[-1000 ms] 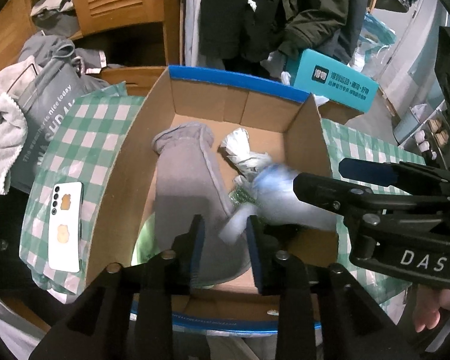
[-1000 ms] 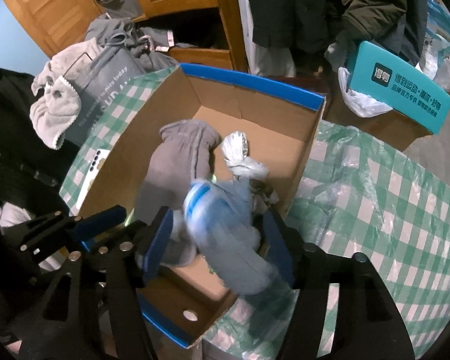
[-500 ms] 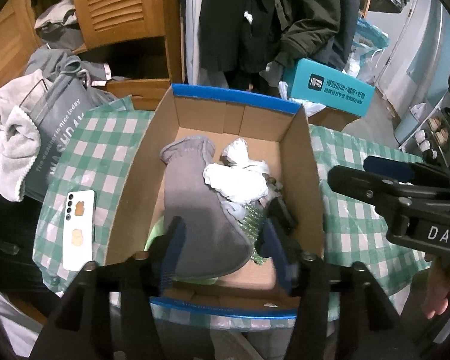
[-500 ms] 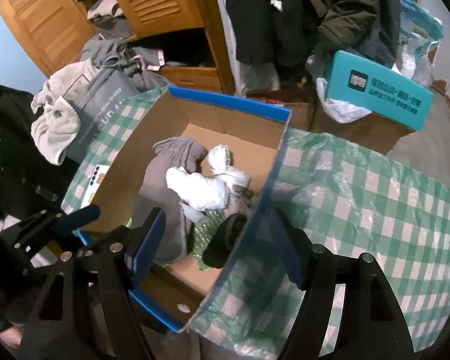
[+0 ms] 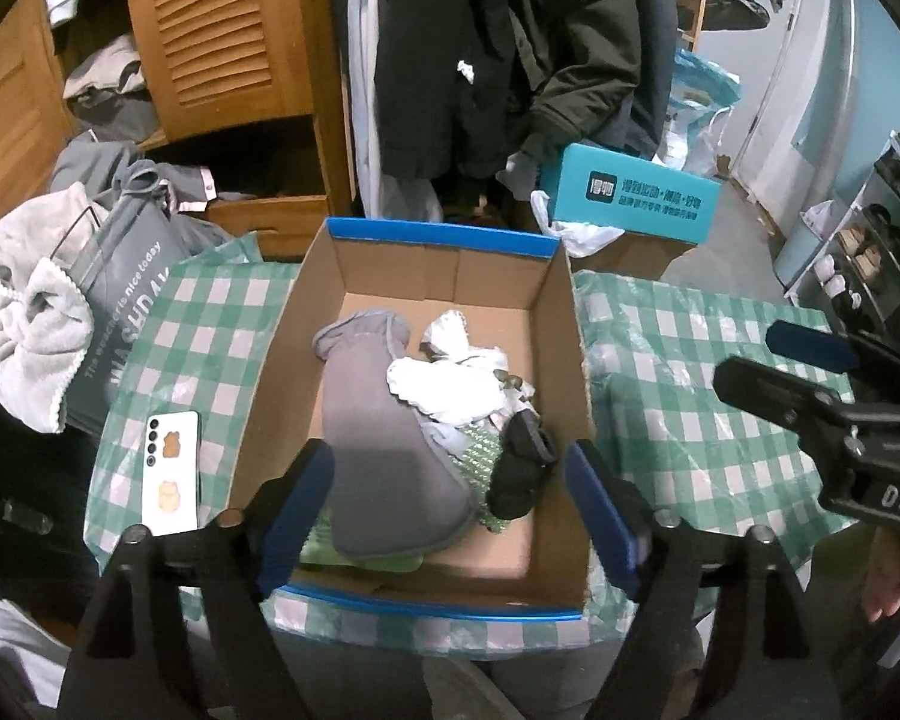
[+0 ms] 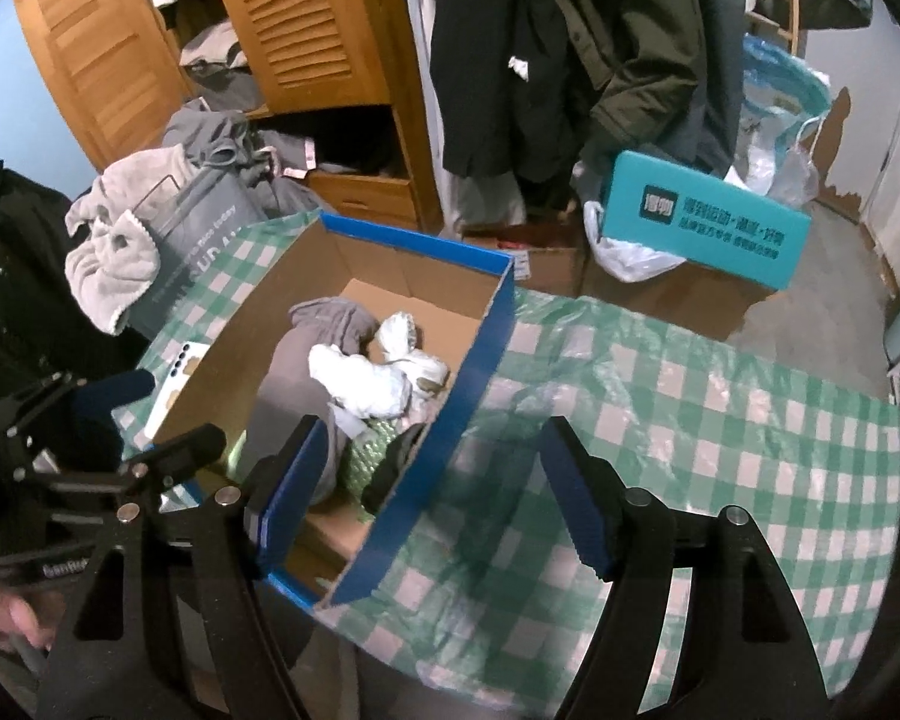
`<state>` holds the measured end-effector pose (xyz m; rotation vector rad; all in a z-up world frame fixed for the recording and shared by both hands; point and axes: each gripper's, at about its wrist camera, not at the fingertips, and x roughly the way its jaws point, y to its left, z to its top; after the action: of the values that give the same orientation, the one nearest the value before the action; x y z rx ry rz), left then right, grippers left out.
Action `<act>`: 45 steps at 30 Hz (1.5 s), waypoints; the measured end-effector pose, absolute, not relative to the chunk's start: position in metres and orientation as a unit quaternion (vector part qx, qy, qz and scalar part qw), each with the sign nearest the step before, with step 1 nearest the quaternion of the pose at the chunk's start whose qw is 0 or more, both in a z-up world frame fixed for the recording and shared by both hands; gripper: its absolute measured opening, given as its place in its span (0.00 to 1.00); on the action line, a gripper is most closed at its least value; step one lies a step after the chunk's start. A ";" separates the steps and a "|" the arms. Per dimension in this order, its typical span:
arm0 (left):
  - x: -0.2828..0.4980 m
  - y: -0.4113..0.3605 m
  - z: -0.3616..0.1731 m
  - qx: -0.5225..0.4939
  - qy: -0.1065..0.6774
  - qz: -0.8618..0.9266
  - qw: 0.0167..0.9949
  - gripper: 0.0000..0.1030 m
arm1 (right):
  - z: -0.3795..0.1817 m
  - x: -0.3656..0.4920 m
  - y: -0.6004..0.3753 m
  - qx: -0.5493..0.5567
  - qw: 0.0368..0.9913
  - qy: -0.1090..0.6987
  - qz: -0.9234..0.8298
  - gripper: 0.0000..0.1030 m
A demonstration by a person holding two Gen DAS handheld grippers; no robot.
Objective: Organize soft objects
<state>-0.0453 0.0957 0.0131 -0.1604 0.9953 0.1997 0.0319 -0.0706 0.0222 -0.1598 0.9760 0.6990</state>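
Left wrist view: the left claw (image 5: pixel 450 507) hangs over the near end of the cardboard box (image 5: pixel 561 324), jaws spread wide with nothing between them. They have just been opening, having let go of the grey cloth (image 5: pixel 384 432) they were pinching a second ago. The cloth now lies along the box's left side. Beside it sits the white bundle (image 5: pixel 450 381), dropped in from the right claw (image 6: pixel 426 495), which a moment back carried it blurred over the box. A dark sock-like piece (image 5: pixel 519 468) lies by the right wall on something green.

Right wrist view: that claw is spread too, empty, now straddling the box's blue-edged right wall above the green-checked cloth covering the desk (image 6: pixel 720 432). Both have lifted clear, so this drop looks done. No loose soft item shows on the desk; the next may be the pale towel (image 5: pixel 24 336) off its left edge.

Writing: the grey bag (image 5: pixel 123 300) reads "The weather is nice today". The teal box (image 5: pixel 636 198) carries Chinese characters I can't make out, and "DAS" shows on the right claw's body. A white phone (image 5: pixel 171 474) lies at the desk's left edge.
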 end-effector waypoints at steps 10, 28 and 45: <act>-0.044 0.077 0.025 -0.067 0.465 0.083 0.879 0.83 | 0.029 0.026 -0.095 -0.066 0.827 0.448 0.335 0.71; -0.034 0.057 0.024 -0.055 0.464 0.080 0.881 0.83 | 0.022 0.039 -0.126 -0.042 0.834 0.453 0.312 0.71; -0.030 0.049 0.025 -0.044 0.470 0.082 0.878 0.83 | 0.022 0.039 -0.130 -0.042 0.834 0.453 0.312 0.71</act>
<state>-0.0296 0.0485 0.0249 -0.0913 0.9797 0.1702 0.0390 -0.1302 0.0223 -0.0887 0.9596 0.6599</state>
